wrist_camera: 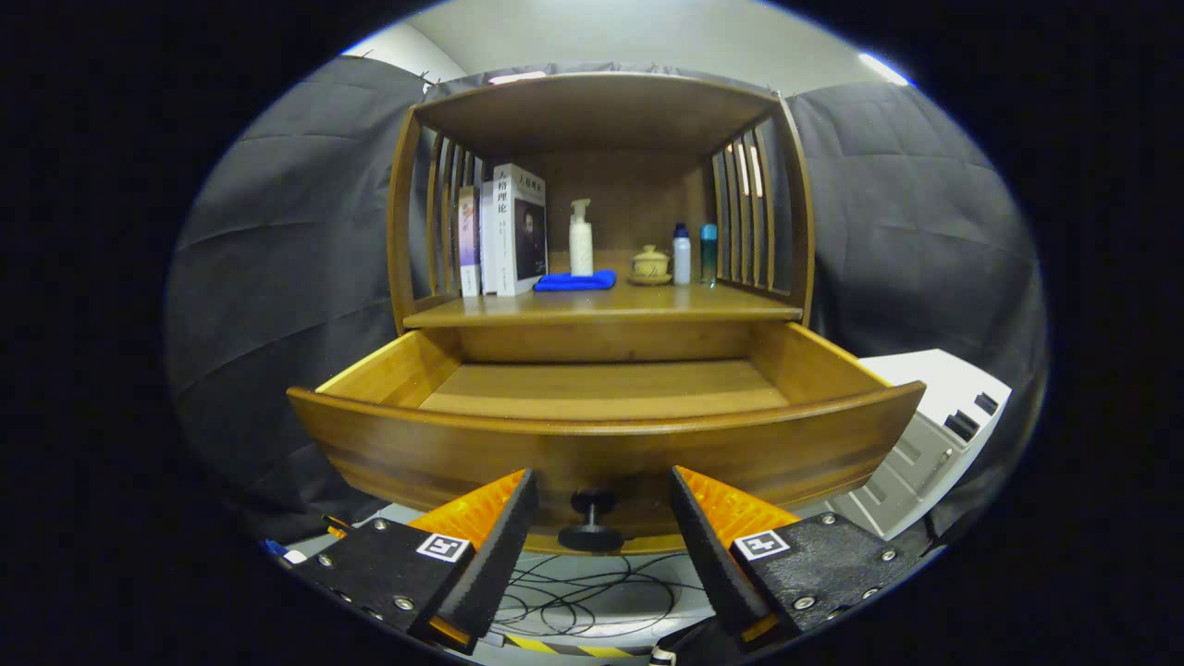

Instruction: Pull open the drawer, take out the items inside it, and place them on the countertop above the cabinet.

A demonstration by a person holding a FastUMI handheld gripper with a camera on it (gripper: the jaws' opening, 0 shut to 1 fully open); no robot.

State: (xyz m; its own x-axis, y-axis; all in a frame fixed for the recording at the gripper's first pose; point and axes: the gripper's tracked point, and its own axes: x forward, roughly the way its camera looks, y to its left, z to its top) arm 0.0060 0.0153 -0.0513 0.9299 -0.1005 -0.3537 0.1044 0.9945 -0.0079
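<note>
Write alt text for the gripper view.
The curved wooden drawer stands pulled open, with the open gripper flanking its round black knob. Beyond, the wooden countertop carries upright books, a folded blue cloth and bottles.

Drawer pulled out beneath countertop; knob between spread gripper fingers.

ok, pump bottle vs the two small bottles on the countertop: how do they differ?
The pump bottle is taller, all white with a pump head, and stands by the blue cloth. The two small bottles are shorter and capped, one white, one teal, beside the right slats. All stand upright. The gripper is open around the drawer knob.
</note>
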